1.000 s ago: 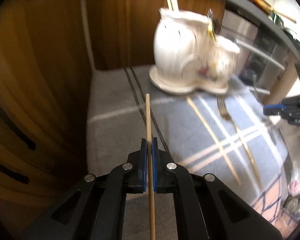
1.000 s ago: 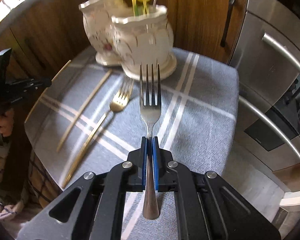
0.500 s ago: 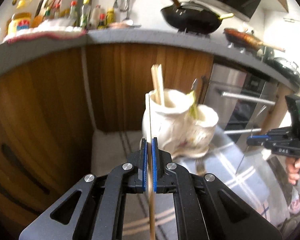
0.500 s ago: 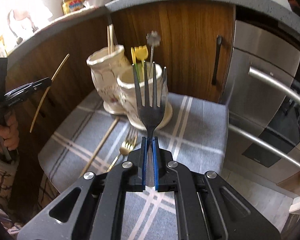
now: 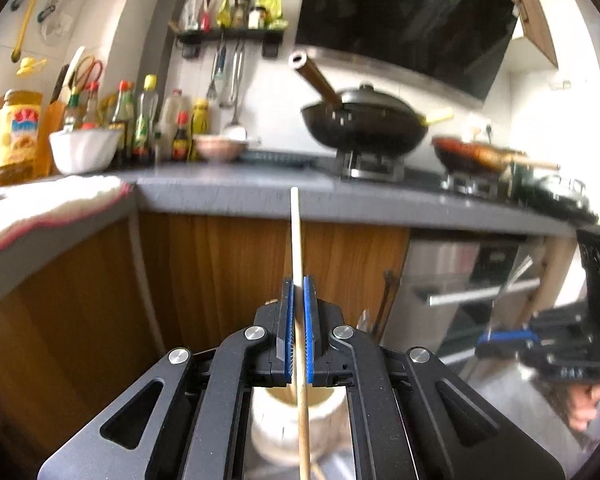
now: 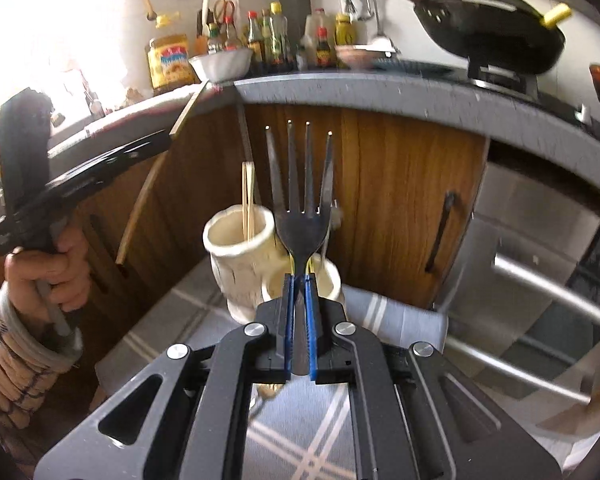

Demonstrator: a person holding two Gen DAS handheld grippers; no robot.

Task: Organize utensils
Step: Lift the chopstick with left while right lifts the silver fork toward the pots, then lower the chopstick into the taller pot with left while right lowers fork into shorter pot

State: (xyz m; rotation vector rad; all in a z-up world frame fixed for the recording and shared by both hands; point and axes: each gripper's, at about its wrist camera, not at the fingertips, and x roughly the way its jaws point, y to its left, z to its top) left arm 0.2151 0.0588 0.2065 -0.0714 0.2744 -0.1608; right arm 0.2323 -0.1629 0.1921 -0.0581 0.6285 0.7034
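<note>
The left claw (image 5: 297, 328) was clamped on a wooden chopstick (image 5: 296, 240) standing upright, with the cream holder (image 5: 276, 424) directly below it. The right claw (image 6: 299, 320) gripped a steel fork (image 6: 300, 216), tines up, just before the holder's two cups.

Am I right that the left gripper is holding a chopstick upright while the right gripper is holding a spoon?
Not quite: the right gripper is shut on a fork, four tines up, as the right wrist view shows. The left gripper does hold a chopstick upright.
</note>
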